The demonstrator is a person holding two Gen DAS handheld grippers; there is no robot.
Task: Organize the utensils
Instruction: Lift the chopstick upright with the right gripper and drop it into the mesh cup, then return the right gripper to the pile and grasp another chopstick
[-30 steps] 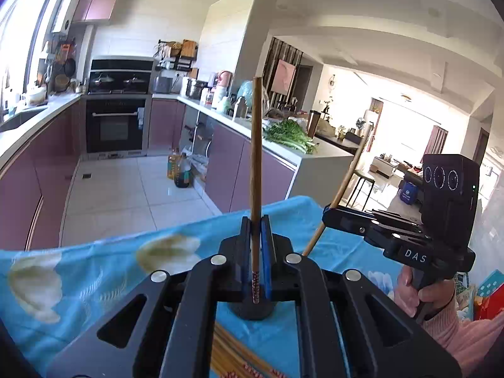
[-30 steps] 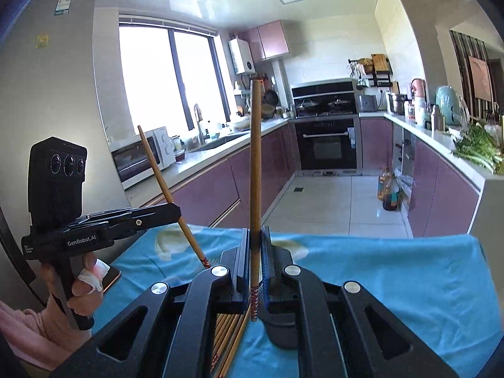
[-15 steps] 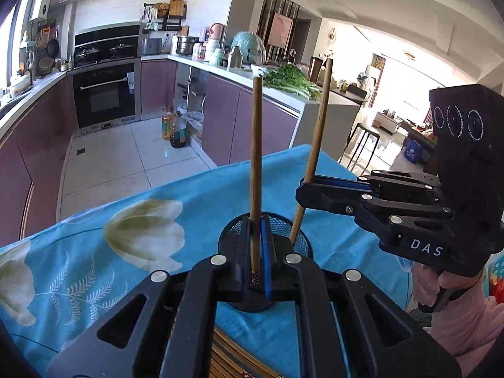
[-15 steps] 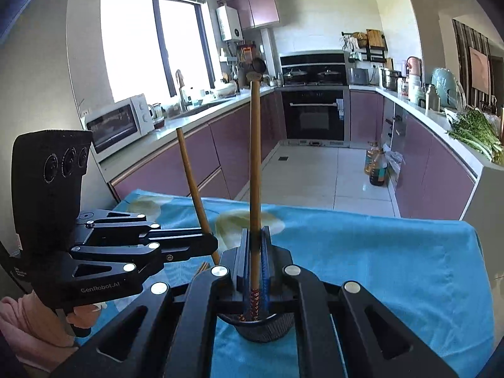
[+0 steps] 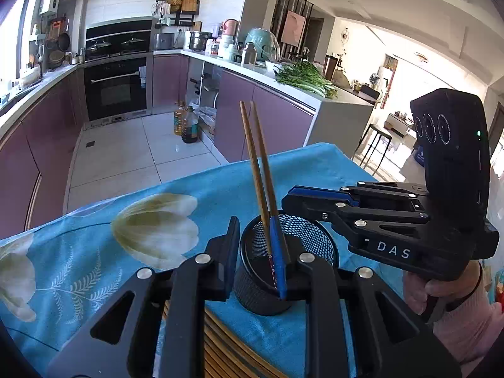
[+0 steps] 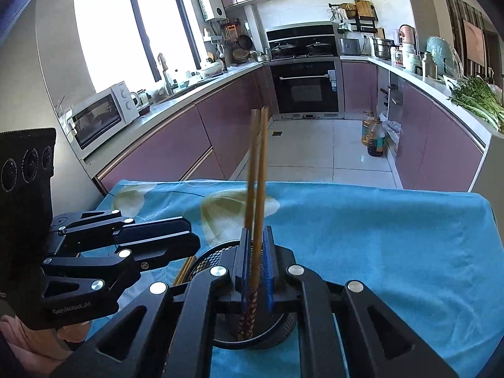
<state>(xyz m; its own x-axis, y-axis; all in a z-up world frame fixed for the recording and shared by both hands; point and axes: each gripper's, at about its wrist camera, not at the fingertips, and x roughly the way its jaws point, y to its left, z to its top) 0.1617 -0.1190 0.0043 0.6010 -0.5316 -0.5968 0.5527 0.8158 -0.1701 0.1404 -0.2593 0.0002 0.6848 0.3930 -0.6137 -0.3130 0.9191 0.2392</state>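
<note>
1. Blue floral tablecloth over the table, pale tulip print near the left edge.
2. Built-in black oven in the far wall, two lidded pans on the hob above.
3. White microwave on the left counter, just beside the window.
4. Two oil bottles standing on the tiled floor (touching each other).
5. Bunch of leafy greens lying on the white countertop.
6. Purple cabinet fronts along both sides.
</note>
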